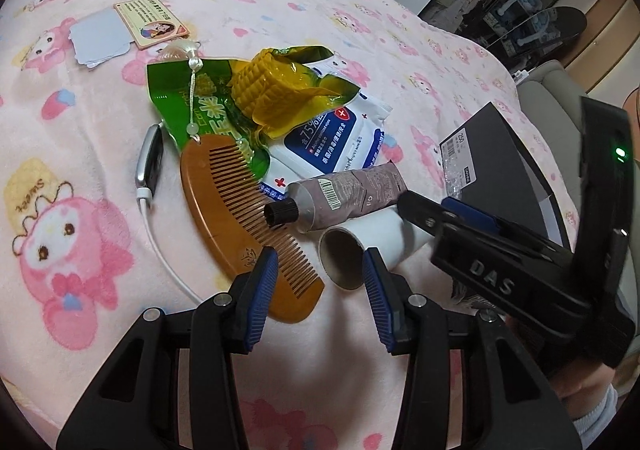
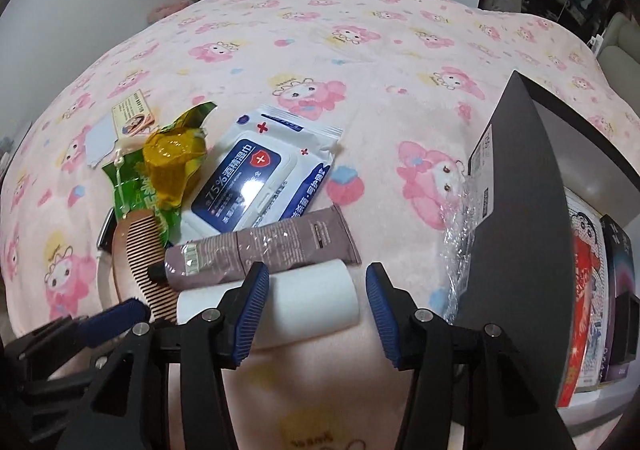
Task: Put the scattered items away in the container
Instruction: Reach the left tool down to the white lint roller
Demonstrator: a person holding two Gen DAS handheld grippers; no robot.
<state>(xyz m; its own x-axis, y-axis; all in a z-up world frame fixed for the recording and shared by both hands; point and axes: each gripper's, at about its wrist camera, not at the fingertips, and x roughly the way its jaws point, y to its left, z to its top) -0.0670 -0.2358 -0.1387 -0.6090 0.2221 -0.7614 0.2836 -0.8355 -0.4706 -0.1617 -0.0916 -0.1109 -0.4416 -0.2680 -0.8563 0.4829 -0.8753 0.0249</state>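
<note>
Pink cartoon-print blanket [image 2: 360,62] carries the clutter. Both grippers, left [image 1: 320,282] and right [image 2: 314,302], gape wide, holding nothing. Straddle the white cardboard-cored roll [image 2: 308,302] left of the dark open box [image 2: 516,218]; close squarely across it.

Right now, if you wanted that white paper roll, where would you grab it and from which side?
Across its round body, mid-length, coming down from above. The white roll lies on its side below the tube, and the open right gripper already straddles its end nearest the box.
</note>
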